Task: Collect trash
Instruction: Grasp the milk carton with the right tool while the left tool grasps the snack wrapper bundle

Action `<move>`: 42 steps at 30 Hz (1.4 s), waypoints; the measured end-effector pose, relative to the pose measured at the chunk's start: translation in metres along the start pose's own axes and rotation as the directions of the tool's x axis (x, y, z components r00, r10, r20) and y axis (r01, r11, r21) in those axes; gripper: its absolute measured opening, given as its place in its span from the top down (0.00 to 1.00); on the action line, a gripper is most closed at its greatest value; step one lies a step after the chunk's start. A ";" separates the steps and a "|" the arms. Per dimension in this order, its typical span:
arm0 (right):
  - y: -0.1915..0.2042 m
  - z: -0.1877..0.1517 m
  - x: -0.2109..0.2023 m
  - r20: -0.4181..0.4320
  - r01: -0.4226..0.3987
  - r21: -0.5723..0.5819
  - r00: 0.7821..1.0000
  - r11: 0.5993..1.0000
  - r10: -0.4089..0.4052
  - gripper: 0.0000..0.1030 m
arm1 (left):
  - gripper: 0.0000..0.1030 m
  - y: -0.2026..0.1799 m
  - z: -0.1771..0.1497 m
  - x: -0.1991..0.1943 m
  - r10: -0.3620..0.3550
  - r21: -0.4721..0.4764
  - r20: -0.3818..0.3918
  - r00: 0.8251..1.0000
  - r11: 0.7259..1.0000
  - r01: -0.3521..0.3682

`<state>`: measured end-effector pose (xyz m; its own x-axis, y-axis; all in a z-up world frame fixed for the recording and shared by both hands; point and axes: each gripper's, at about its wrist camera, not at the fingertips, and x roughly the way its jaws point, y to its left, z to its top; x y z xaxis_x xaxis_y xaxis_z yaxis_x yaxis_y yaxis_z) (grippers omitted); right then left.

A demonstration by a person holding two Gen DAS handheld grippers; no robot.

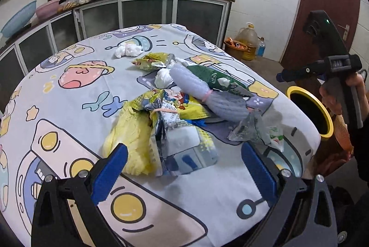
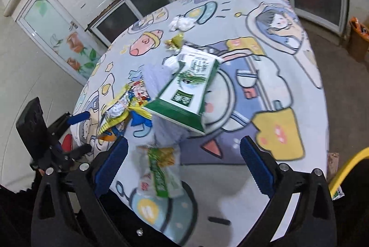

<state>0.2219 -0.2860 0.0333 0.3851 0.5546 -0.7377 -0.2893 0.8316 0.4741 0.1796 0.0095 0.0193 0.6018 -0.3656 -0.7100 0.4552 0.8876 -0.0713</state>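
**Litter heap on table, bin at edge, both tools empty**

Item: trash pile (image 1: 184,103), comprising wrappers, yellow bag (image 1: 129,140), green packet (image 2: 189,90), crumpled tissue (image 1: 128,49). It sits mid-table on the cartoon cloth (image 1: 69,108), heaped together, likely for short carries. Yellow-rimmed bin (image 1: 310,113) stands just off the table's edge, mouth toward the heap.

Left gripper (image 1: 184,168): jaws wide, nothing between, poised over the near litter.

Right gripper (image 2: 184,168): jaws wide. A blurred green-striped wrapper (image 2: 159,173) shows between them, seemingly ungripped.
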 end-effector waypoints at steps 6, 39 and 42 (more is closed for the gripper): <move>0.002 0.025 0.020 -0.053 0.017 0.058 0.998 0.998 -0.014 0.09 | 0.08 0.011 -0.001 0.005 -0.044 -0.089 0.014 0.999 0.995 0.045; -0.022 0.080 0.118 -0.253 -0.005 0.181 0.966 0.983 0.052 0.11 | 0.08 -0.003 0.024 0.046 0.005 -0.142 -0.046 0.999 0.990 -0.012; -0.026 0.077 0.119 -0.258 -0.012 0.193 0.964 0.981 0.062 0.11 | 0.08 0.006 0.030 0.043 -0.016 -0.181 -0.031 0.999 0.983 0.010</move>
<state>0.3427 -0.2395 -0.0303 0.1277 0.5783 -0.8058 -0.1194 0.8155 0.5664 0.2279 -0.0095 0.0092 0.5739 -0.3705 -0.7303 0.3348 0.9200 -0.2036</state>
